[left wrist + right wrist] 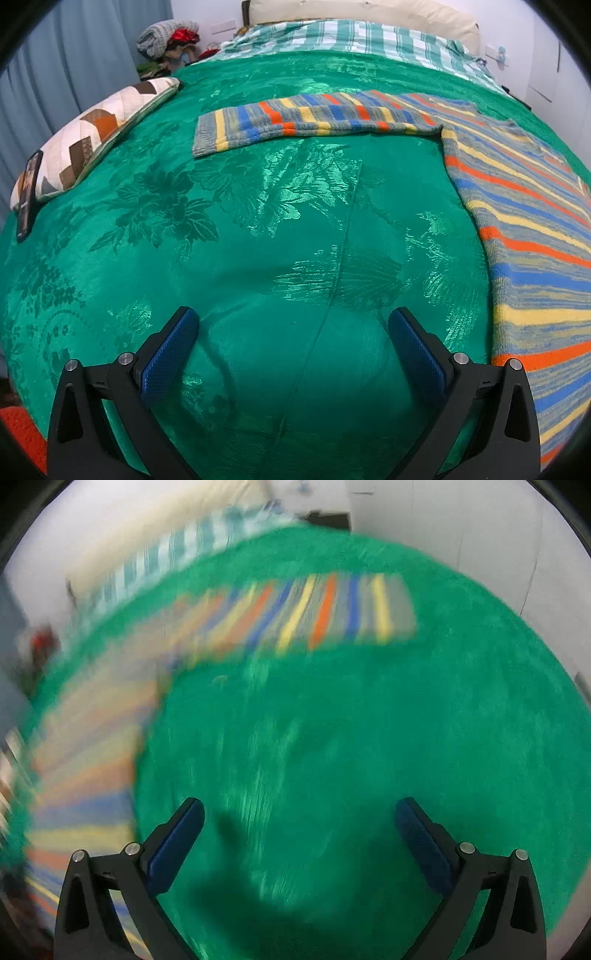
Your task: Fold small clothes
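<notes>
Both tongs are spread wide and empty: the left gripper (293, 326) hovers over bare green bedspread (258, 221), the right gripper (300, 818) likewise, its view smeared by motion blur. Between them the striped sweater (524, 229) lies flat with 1 sleeve (314, 120) stretched sideways, probably laid out so the sleeves can be folded inward first. No brand, label or writing is readable
</notes>
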The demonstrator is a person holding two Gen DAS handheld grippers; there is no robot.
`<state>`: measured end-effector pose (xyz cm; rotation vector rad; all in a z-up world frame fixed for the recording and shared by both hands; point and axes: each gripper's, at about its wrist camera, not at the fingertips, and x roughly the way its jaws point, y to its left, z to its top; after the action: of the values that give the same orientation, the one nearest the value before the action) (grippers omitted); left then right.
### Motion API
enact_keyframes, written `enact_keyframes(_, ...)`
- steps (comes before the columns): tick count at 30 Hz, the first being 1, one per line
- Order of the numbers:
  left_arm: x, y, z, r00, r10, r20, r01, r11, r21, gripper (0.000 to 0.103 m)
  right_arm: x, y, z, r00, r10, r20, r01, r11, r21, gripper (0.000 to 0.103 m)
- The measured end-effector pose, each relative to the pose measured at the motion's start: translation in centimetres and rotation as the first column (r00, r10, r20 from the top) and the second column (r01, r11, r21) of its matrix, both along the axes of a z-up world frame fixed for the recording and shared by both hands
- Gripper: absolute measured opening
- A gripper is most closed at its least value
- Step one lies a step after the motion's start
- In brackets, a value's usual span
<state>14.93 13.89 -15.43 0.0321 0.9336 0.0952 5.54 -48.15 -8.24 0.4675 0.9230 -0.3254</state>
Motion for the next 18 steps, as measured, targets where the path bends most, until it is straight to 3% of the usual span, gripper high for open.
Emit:
enact_keyframes(3, -0.1, -0.2, -0.1, 1.000, 0.008, 0.013, -0.008, 1.000, 0.009, 0.103, 0.8, -8.4, 2.9, 0.971, -0.185, 0.150, 0.156, 0.970, 0.186, 0.101)
enact_keyframes(5, 0.0, -0.3, -0.1, 1.000, 0.013, 0.019, -0.013, 1.000, 0.014, 0.103, 1.8, -12.3, 2.8, 0.956, -0.251, 0.153, 0.200, 0.936, 0.288, 0.098)
enact_keyframes(7, -0.1, -0.4, -0.1, 1.000, 0.016, 0.024, -0.016, 1.000, 0.014, 0.103, 3.2, -15.4, 1.4, 0.955, -0.274, 0.112, 0.212, 0.897, 0.389, 0.085)
enact_keyframes(9, -0.1, -0.4, -0.1, 0.999, 0.016, 0.029, -0.017, 1.000, 0.014, 0.103, 4.3, -16.6, -0.2, 0.958, -0.280, 0.067, 0.226, 0.876, 0.426, 0.070)
enact_keyframes(14, -0.3, -0.5, -0.2, 0.999, 0.019, 0.041, -0.019, 1.000, 0.018, 0.103, 7.1, -16.1, -2.6, 0.974, -0.224, 0.027, 0.195, 0.898, 0.394, 0.067)
enact_keyframes(16, -0.4, -0.6, -0.2, 0.999, 0.021, 0.046, -0.023, 1.000, 0.022, 0.103, 7.8, -16.1, -3.2, 0.978, -0.208, 0.034, 0.177, 0.898, 0.402, 0.033)
enact_keyframes(17, -0.3, -0.6, -0.2, 0.999, 0.023, 0.048, -0.024, 0.999, 0.024, 0.103, 8.2, -15.9, -3.7, 0.982, -0.188, 0.017, 0.164, 0.893, 0.419, 0.006)
enact_keyframes(18, -0.3, -0.7, -0.2, 0.999, 0.024, 0.049, -0.025, 0.999, 0.027, 0.103, 8.8, -15.7, -4.2, 0.987, -0.163, -0.013, 0.152, 0.890, 0.430, 0.006)
